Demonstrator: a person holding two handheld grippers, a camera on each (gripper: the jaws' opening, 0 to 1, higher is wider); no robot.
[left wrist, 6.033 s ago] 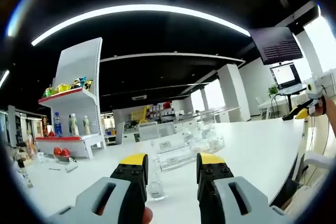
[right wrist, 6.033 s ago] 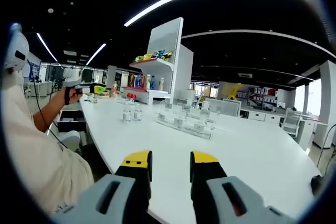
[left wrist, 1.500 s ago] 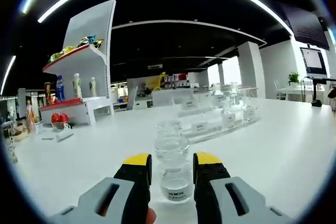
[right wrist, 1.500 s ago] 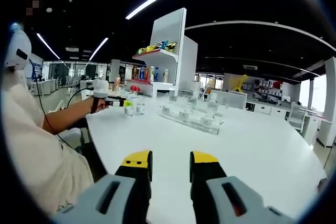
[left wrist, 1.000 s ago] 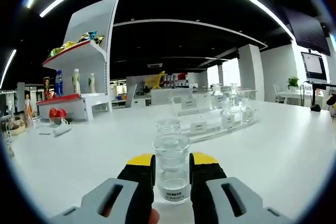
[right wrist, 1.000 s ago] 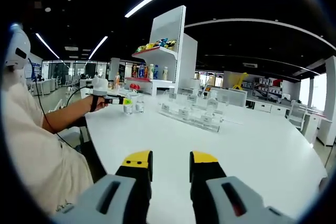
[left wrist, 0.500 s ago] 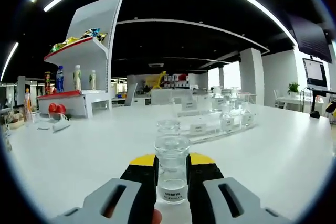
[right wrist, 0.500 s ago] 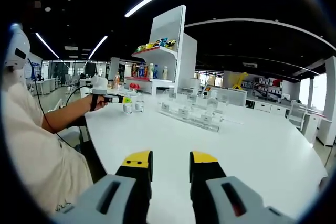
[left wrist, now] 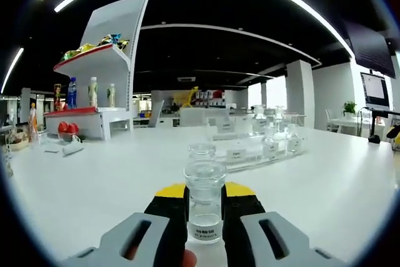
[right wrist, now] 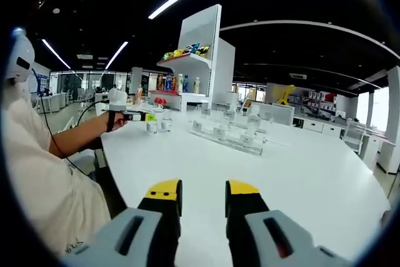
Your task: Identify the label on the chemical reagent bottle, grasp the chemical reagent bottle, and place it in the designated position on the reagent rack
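Observation:
In the left gripper view a small clear glass reagent bottle [left wrist: 204, 201] with a white label stands on the white table [left wrist: 325, 186], and my left gripper [left wrist: 204, 189] is shut on its sides. A second clear bottle [left wrist: 201, 151] stands just behind it. The clear acrylic reagent rack [left wrist: 256, 148], with labelled slots and several bottles, lies farther back to the right. In the right gripper view my right gripper [right wrist: 203, 199] hangs open over the table with nothing between its jaws. Far left there, a person's hand holds the left gripper [right wrist: 145, 117] at the two bottles [right wrist: 157, 127], beside the rack [right wrist: 228, 134].
A tall white display shelf [left wrist: 94, 110] with drink bottles and snacks stands beyond the table at the left. Red objects [left wrist: 62, 128] lie below it. The person's sleeve and torso [right wrist: 44, 186] are at the left of the right gripper view. The table edge [right wrist: 119, 179] runs close by.
The left jaws have closed from either side onto the labelled bottle. The right gripper has stayed open and nearly still.

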